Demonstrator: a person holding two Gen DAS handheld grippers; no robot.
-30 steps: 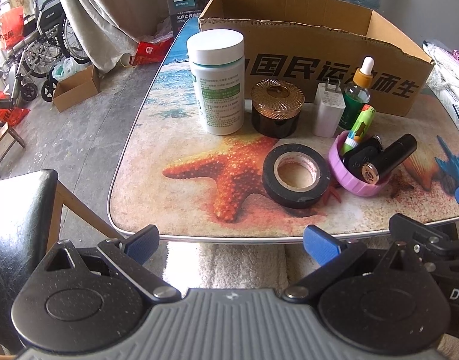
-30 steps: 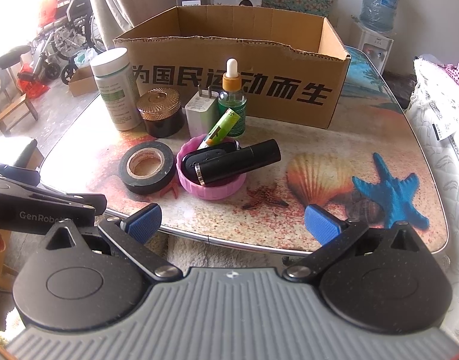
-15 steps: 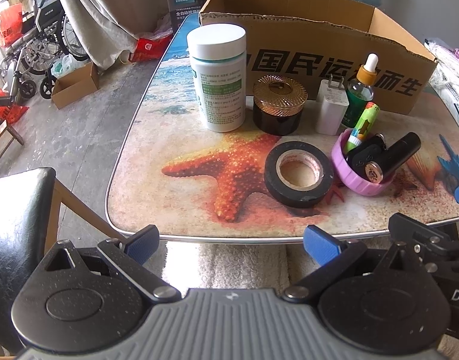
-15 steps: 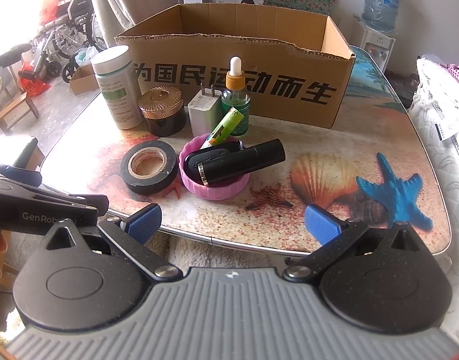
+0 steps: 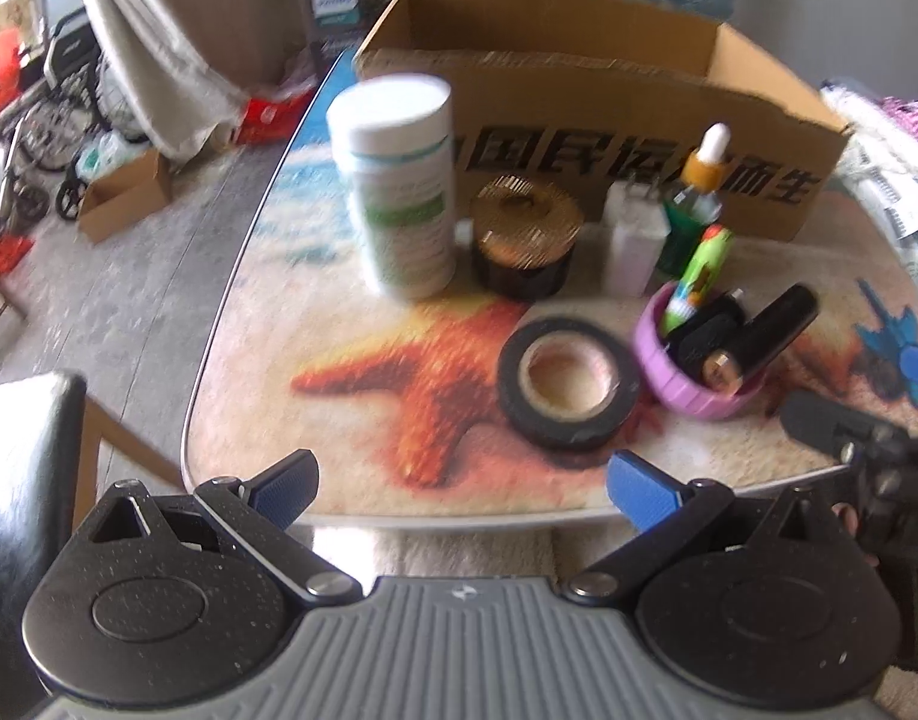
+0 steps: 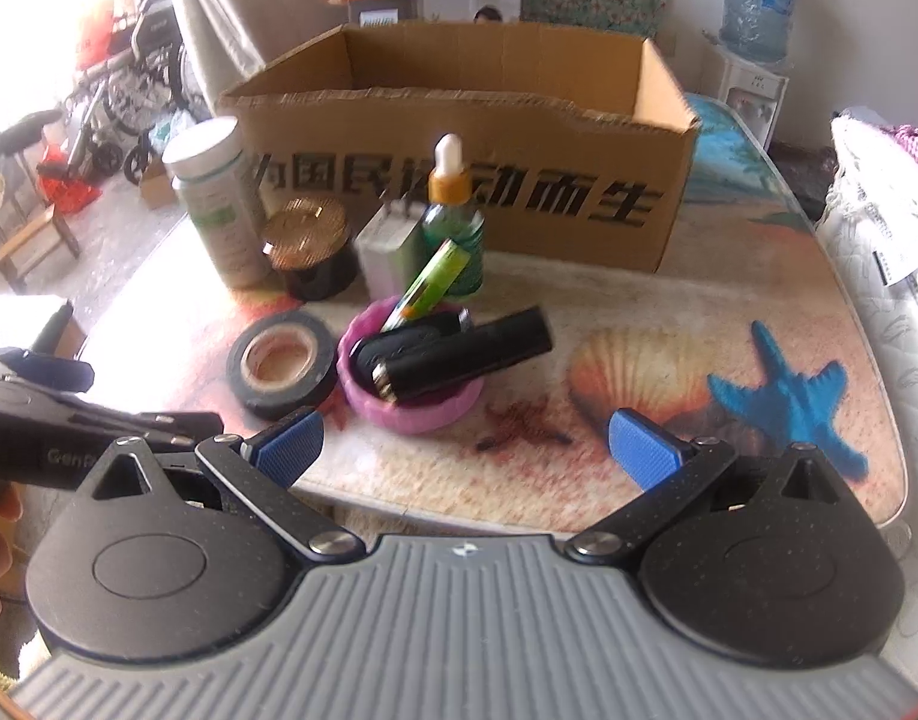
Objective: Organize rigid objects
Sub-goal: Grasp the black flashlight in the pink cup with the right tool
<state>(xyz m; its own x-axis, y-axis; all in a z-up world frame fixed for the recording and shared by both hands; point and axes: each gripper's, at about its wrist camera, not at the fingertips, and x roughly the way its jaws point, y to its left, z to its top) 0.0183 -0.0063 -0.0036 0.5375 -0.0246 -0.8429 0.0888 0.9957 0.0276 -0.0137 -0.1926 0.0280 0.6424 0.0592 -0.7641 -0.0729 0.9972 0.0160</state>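
An open cardboard box (image 5: 579,102) (image 6: 459,138) stands at the back of the table. In front of it stand a white pill bottle (image 5: 399,186) (image 6: 216,204), a gold-lidded dark jar (image 5: 522,246) (image 6: 309,249), a white charger (image 5: 633,246) (image 6: 390,249) and a green dropper bottle (image 5: 696,198) (image 6: 453,216). A black tape roll (image 5: 567,381) (image 6: 282,363) lies beside a purple dish (image 5: 693,390) (image 6: 411,405) that holds a green marker and black cylinders. My left gripper (image 5: 462,489) and right gripper (image 6: 465,450) are open and empty at the table's near edge.
A black chair (image 5: 21,480) stands left of the table. A wheelchair (image 5: 45,120) and a small box sit on the floor at far left. White bedding (image 6: 885,276) lies along the table's right side. A water jug (image 6: 756,0) stands behind.
Both grippers have moved forward toward the table and the objects look closer. Both stay open and nothing on the table has moved.
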